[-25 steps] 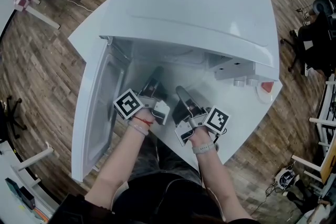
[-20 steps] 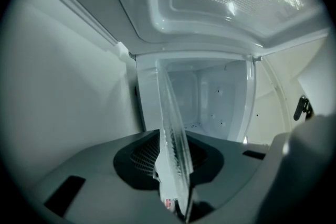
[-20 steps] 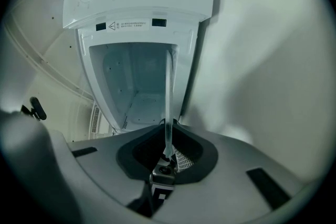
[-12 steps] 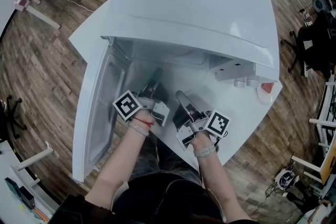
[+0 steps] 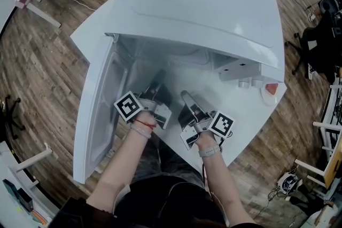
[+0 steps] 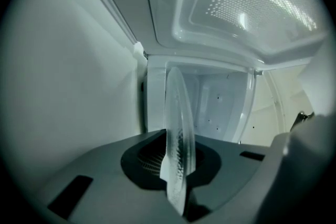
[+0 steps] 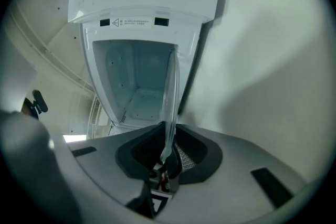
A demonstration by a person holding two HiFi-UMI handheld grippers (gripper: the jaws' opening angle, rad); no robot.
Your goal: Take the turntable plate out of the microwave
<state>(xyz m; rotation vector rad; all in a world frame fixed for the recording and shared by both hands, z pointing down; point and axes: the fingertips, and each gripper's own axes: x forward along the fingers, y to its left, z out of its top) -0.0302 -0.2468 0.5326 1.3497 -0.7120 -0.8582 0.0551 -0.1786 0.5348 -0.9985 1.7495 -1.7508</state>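
The clear glass turntable plate [image 5: 195, 73] shows as a faint haze at the mouth of the white microwave [image 5: 197, 8]. My left gripper [image 5: 158, 83] and right gripper [image 5: 186, 97] both reach into the opening from the front. In the left gripper view the plate [image 6: 177, 128] stands edge-on, with the left gripper [image 6: 176, 168] shut on its rim. The right gripper view shows the plate's [image 7: 170, 97] thin edge running into the right gripper [image 7: 167, 153], which is shut on it. Behind lies the microwave cavity [image 7: 135, 78].
The microwave door [image 5: 99, 115] hangs open at the left, close to my left forearm. The control panel with knobs [image 5: 241, 75] is right of the opening. The microwave sits on a white table [image 5: 251, 115]. Wood floor, chairs and table legs surround it.
Both grippers have stayed almost in place on the plate; the right one has shifted slightly. The plate's hazy glass shows a little more at the mouth of the microwave.
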